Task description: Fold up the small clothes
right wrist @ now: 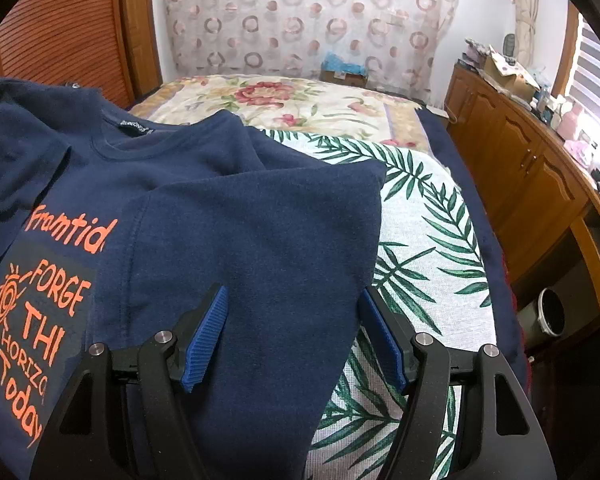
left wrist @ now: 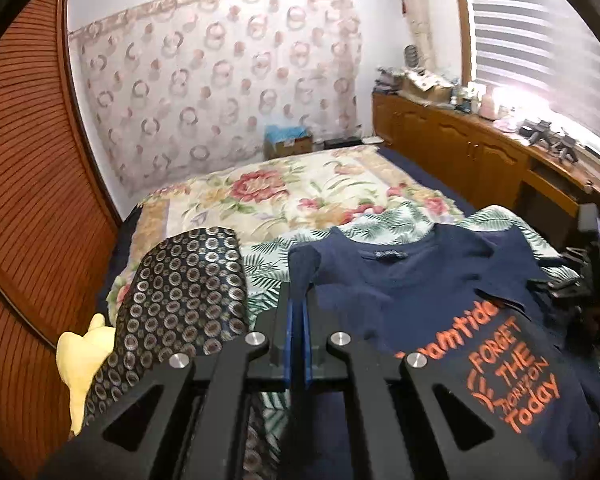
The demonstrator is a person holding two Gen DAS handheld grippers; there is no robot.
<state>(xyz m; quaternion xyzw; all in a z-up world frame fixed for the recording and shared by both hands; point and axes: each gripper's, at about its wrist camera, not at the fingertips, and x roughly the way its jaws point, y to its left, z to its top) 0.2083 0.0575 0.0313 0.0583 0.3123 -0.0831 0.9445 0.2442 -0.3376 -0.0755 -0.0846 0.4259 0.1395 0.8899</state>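
On bed [right wrist: 428, 216]: one navy T-shirt [right wrist: 228, 216]. Left gripper [left wrist: 299, 300] fingers pinching its sleeve; right gripper [right wrist: 294, 320] fingers spread.

Navy T-shirt [right wrist: 228, 220]: orange chest print reads "Framtid…", cut off by a fold; below it, beside a sun drawing, "FORGET THE HORIZON Today". Neck label [right wrist: 134, 127]: white lettering, too small to read.
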